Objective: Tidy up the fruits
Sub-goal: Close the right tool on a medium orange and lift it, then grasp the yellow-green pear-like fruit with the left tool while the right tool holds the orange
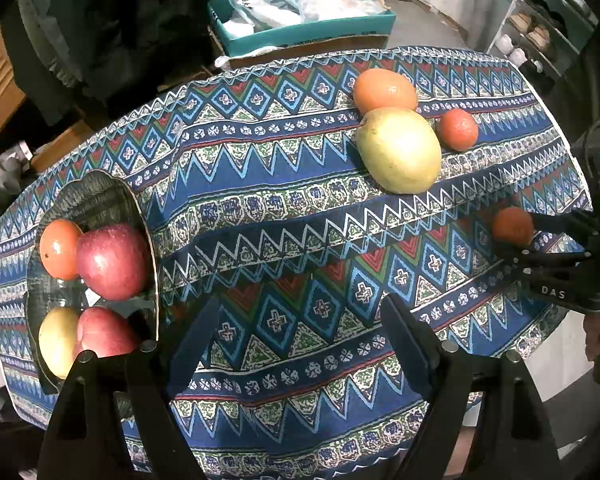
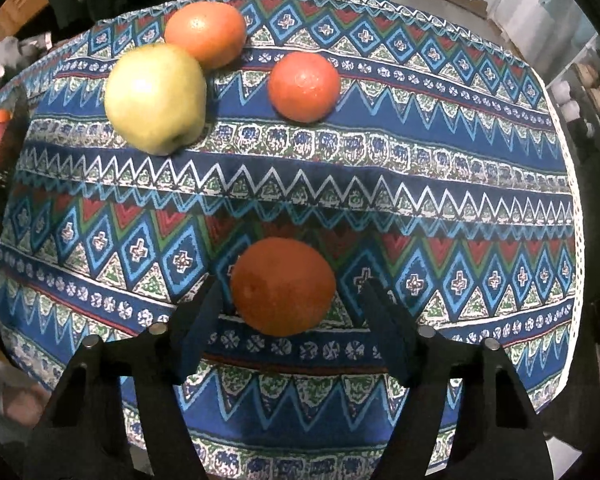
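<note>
A glass bowl (image 1: pixel 140 216) at the table's left holds two red apples (image 1: pixel 112 262), an orange (image 1: pixel 58 248) and a yellow fruit (image 1: pixel 58 340). On the patterned cloth lie a green apple (image 1: pixel 400 150) (image 2: pixel 156 96), a large orange (image 1: pixel 384 90) (image 2: pixel 206 32) and a small orange (image 1: pixel 458 128) (image 2: pixel 304 86). Another orange (image 2: pixel 284 286) (image 1: pixel 512 226) sits between the open fingers of my right gripper (image 2: pixel 290 300), with a gap on each side. My left gripper (image 1: pixel 300 320) is open and empty, just right of the bowl.
A teal box (image 1: pixel 300 28) of bags stands behind the table. White shelves (image 1: pixel 540 32) stand at the back right. The tablecloth (image 2: pixel 420 184) covers the whole table, whose edges are close on all sides.
</note>
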Tool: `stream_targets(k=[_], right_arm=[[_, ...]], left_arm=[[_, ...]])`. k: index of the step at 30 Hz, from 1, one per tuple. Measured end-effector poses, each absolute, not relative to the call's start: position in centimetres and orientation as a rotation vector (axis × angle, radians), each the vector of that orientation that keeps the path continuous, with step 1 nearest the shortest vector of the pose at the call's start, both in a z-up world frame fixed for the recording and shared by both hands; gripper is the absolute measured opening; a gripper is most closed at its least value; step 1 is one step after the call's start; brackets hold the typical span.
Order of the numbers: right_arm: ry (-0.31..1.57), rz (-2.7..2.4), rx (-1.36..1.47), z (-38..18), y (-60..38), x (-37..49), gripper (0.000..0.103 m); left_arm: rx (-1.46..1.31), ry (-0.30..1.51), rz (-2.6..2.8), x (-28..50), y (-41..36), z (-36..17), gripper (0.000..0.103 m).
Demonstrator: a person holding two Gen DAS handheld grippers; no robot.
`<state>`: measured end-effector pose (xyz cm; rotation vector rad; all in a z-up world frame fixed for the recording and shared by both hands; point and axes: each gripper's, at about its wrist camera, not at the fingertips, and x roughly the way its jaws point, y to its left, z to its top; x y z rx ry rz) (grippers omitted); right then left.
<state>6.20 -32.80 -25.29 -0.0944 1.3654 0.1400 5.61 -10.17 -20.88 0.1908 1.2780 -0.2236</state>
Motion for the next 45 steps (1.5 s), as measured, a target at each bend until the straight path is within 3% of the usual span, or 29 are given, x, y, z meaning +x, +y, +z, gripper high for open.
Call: stream_targets(k=[5,27,45], right_arm=[[1.372,0.162,-0.087,-25.7,-32.9,6.1,0.050],[1.192,0.150,-0.009,-21.8,-33.2,10.9,0.049],[1.112,0.120,-0.025,-19.8,-33.9,13.0,0.049]], left_arm=[[0.187,1.277,-0.225,5.6,-10.1,-20.8,0.084],[0.087,1.238,-0.229,10.5,-12.4,-19.0,0.086],[-0.012,1.302,-0.257,15.2,-17.2,-22.3,0.086]])
